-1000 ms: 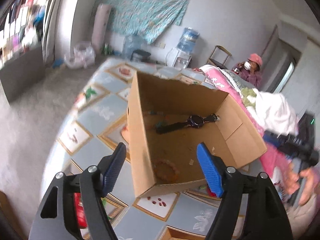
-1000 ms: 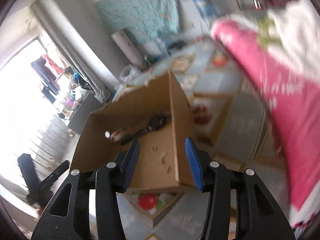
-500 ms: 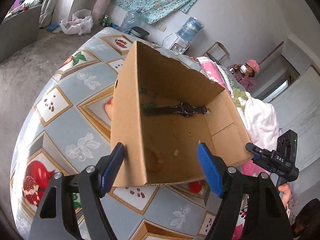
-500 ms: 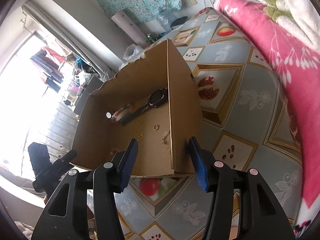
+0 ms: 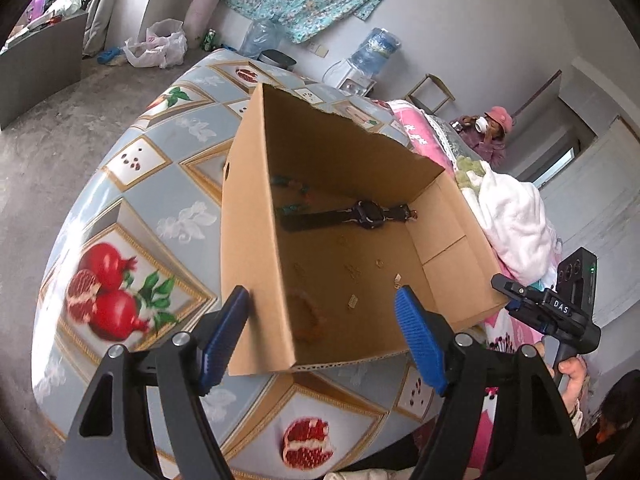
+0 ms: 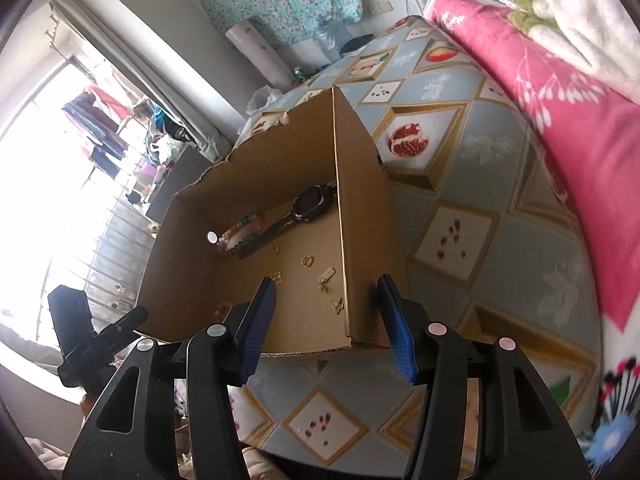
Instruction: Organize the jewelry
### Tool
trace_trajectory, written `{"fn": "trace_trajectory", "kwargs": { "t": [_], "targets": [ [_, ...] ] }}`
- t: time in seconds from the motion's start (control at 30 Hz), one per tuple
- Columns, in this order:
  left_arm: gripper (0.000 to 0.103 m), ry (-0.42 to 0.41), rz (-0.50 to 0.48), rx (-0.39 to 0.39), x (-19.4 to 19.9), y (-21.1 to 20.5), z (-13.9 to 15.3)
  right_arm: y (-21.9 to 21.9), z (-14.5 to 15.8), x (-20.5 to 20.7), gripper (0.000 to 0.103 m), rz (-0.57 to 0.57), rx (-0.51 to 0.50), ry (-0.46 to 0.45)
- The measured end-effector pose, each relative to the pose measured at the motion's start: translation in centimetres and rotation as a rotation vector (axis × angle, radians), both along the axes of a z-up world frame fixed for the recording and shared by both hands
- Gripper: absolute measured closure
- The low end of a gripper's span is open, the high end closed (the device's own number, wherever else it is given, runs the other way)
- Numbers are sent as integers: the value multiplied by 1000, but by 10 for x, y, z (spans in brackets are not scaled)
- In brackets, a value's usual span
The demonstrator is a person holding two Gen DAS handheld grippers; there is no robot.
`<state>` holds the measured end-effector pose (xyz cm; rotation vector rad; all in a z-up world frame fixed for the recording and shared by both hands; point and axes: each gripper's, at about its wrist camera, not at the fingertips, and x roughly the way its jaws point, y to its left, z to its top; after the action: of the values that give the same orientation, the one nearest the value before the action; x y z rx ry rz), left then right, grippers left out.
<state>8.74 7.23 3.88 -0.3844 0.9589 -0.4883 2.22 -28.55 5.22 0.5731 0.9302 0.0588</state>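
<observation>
An open cardboard box (image 5: 256,240) stands on the tablecloth. Inside lie a black watch (image 5: 368,214), a brown bead bracelet (image 5: 308,316), teal beads (image 5: 288,196) and small gold pieces (image 5: 378,264). My left gripper (image 5: 324,340) is open and straddles the box's near left corner, touching nothing. The right wrist view shows the box (image 6: 364,240), the watch (image 6: 310,202), a colourful bead bracelet (image 6: 240,232) and a gold ring (image 6: 307,261). My right gripper (image 6: 327,328) is open, with the box's right wall between its fingers and not pressed.
The box sits on a round table (image 5: 120,208) with a pomegranate-print cloth. A pink blanket (image 6: 560,100) and white towels (image 5: 516,220) lie along the table's right. A person (image 5: 494,128) sits at the back. A hand (image 5: 572,372) holds the other gripper.
Both grippers have come in closer to the box's near corners and look down into it more steeply. The right jaws stand slightly wider than a second ago.
</observation>
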Motion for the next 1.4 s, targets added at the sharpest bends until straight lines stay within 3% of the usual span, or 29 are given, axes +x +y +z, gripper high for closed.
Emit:
{"fn": "trace_trajectory", "kwargs": {
  "t": [0.17, 0.33, 0.5, 0.57, 0.77, 0.97, 1.1, 1.23, 1.4],
  "targets": [
    [31, -48, 17, 25, -17, 0, 0, 5, 0, -8, 52, -14, -45, -4],
    [29, -243, 114, 200, -50, -4, 27, 12, 20, -32, 46, -95, -165, -60],
    [7, -332, 120, 267, -82, -16, 43, 37, 35, -64, 28, -148, -327, -135],
    [6, -360, 111, 286, -92, -23, 48, 54, 35, -77, 21, -155, -379, -168],
    [6, -409, 82, 336, -115, -46, 60, 87, 36, -86, 12, -118, -451, -205],
    [5, -442, 192, 349, -120, -51, 77, 104, 57, -87, 8, -109, -552, -252],
    [5, -488, 213, 324, -122, -54, 92, 105, 70, -94, 8, -111, -551, -301],
    [5, -401, 235, 407, -116, -60, 78, 101, 60, -89, 8, -71, -480, -229],
    [6, -200, 225, 411, -105, -63, 44, 107, 33, -80, 8, -14, -508, -113]
  ]
}}
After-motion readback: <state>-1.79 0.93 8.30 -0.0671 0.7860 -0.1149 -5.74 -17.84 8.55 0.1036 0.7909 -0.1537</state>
